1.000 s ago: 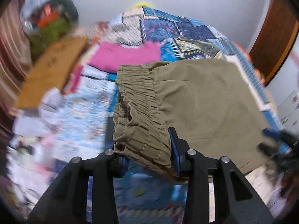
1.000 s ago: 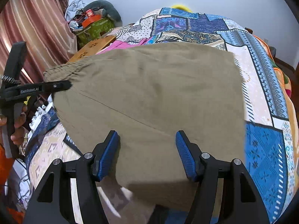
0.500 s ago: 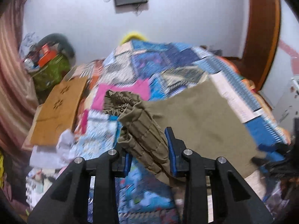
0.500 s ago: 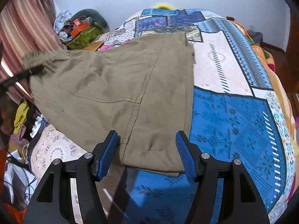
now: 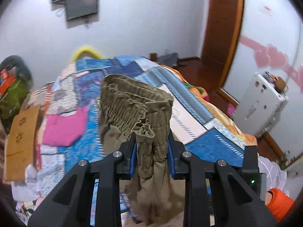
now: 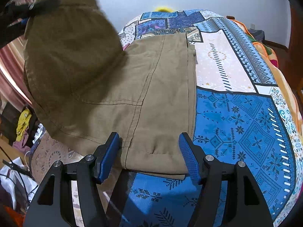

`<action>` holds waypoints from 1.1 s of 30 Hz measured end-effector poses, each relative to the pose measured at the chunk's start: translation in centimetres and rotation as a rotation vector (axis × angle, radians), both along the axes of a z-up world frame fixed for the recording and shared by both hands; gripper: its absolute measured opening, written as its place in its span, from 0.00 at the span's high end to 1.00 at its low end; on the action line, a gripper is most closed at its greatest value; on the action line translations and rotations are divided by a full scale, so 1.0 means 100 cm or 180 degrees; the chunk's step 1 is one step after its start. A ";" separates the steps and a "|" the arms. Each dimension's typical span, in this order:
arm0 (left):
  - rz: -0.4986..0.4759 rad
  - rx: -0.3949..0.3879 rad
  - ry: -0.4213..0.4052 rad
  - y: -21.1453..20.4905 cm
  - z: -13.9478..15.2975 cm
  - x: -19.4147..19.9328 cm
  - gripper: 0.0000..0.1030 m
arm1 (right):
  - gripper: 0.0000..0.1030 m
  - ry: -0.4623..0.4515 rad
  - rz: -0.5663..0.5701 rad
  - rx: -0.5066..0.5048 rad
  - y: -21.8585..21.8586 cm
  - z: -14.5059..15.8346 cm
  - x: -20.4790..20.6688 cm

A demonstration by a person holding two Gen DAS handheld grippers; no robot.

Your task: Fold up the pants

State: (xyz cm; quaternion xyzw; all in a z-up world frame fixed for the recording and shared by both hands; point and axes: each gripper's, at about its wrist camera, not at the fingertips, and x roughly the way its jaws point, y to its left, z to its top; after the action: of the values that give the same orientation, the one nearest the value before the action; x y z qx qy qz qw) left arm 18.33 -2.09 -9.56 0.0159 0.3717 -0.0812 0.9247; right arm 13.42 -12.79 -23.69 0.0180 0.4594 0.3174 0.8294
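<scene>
Left wrist view: left tongs [image 5: 151, 151] pinched the pants [image 5: 140, 111] waistband; right tongs [image 6: 149, 155] gaped wide over the pants' hem on the bed [image 6: 246, 117].

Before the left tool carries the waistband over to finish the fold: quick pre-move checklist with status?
1. Left tool clamped on the waistband: ok, elastic bunched between the pads.
2. Right tool free of the fabric: ok, jaws open, straddling the near edge of the pants without gripping.
3. Lower half flat on the bedspread: ok, side edge straight.
4. Landing zone free of clutter: ok on the right; the far left is hidden by the lifted cloth.
5. Pink garment out of the path: cannot tell.
</scene>
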 end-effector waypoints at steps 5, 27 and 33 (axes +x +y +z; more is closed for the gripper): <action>-0.0215 -0.0038 0.0255 -0.032 -0.028 0.018 0.74 | 0.39 0.0005 -0.0005 0.0048 -0.001 0.000 0.001; -0.0401 -0.0195 0.0818 -0.043 -0.074 0.032 0.25 | 0.38 -0.0016 -0.0170 0.0078 -0.016 0.006 -0.003; -0.0196 -0.0118 0.0709 -0.004 -0.071 0.021 0.22 | 0.38 -0.0236 -0.0412 -0.0124 -0.040 0.025 -0.004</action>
State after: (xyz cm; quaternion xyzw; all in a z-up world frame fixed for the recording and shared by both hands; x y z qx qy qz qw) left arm 20.39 -2.48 -16.62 0.0010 0.4699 -0.1177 0.8748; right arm 12.99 -16.79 -21.21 0.0198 0.4324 0.2546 0.8648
